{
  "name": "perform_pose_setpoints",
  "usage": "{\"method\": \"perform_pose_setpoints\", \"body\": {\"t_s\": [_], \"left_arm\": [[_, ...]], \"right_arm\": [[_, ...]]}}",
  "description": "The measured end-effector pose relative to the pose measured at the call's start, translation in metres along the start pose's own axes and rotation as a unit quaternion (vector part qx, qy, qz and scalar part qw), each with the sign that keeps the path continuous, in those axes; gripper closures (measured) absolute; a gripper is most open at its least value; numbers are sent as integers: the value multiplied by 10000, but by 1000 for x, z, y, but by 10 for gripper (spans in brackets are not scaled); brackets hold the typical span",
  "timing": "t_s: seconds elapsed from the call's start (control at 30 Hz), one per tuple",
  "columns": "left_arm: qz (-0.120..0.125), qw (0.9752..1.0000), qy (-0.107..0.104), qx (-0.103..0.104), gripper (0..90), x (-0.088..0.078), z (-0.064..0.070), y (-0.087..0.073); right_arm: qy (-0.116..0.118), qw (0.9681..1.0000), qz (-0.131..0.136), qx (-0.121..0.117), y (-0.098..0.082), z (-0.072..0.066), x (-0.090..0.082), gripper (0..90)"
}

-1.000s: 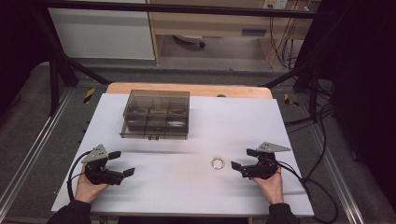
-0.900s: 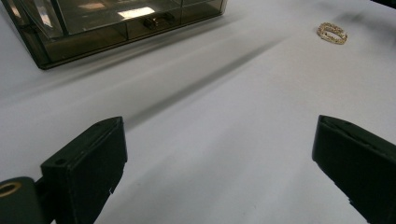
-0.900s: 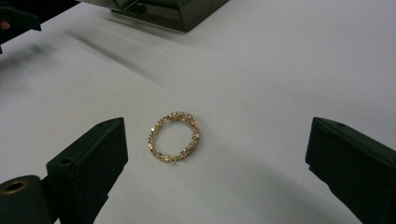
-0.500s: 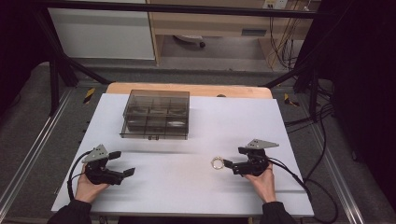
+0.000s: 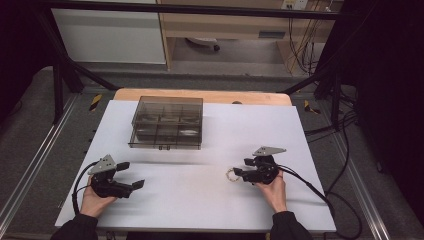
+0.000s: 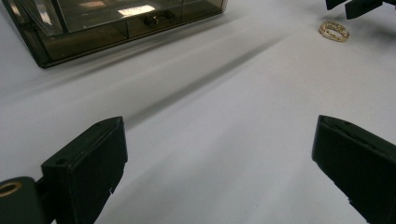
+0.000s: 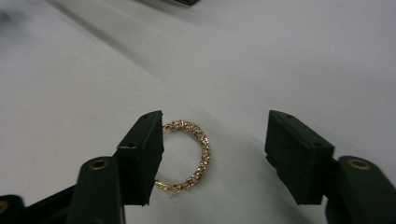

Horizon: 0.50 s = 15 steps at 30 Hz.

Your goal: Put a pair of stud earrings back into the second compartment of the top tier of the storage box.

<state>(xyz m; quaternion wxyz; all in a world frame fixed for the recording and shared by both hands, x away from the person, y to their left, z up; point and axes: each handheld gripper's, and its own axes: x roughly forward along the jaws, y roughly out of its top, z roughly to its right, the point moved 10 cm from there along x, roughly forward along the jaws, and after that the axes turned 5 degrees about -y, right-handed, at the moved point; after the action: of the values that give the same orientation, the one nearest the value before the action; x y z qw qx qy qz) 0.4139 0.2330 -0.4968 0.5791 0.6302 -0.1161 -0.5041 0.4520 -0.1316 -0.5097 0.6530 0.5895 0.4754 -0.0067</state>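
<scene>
A gold, stone-set hoop earring (image 7: 190,156) lies flat on the white table, seen also as a small hoop earring (image 5: 231,174) in the high view and earring (image 6: 333,31) far off in the left gripper view. My right gripper (image 7: 212,151) is open around it, its left jaw touching or overlapping the hoop's edge. In the high view the right gripper (image 5: 240,172) sits just right of the ring. My left gripper (image 5: 131,175) rests open at the front left, with nothing between its jaws (image 6: 215,168).
A smoky transparent compartment box (image 5: 167,122) with its lid shut and a small front latch stands at the back left of the white table (image 5: 210,200). Cables trail from both grippers toward the table's front edge.
My right gripper has moved left across the table until its open jaws reach the earring. The left gripper has stayed in place.
</scene>
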Motion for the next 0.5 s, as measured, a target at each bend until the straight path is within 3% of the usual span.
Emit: {"method": "perform_pose_setpoints", "body": {"t_s": [0.2,0.5], "left_arm": [[-11,10000,9,1,31,0,0,0],[-25,10000,12,7,32,1,0,-1]], "right_arm": [[39,10000,-58,-25,-2,0,5,587],[131,9998,-171,6,-6,-2,7,744]]}}
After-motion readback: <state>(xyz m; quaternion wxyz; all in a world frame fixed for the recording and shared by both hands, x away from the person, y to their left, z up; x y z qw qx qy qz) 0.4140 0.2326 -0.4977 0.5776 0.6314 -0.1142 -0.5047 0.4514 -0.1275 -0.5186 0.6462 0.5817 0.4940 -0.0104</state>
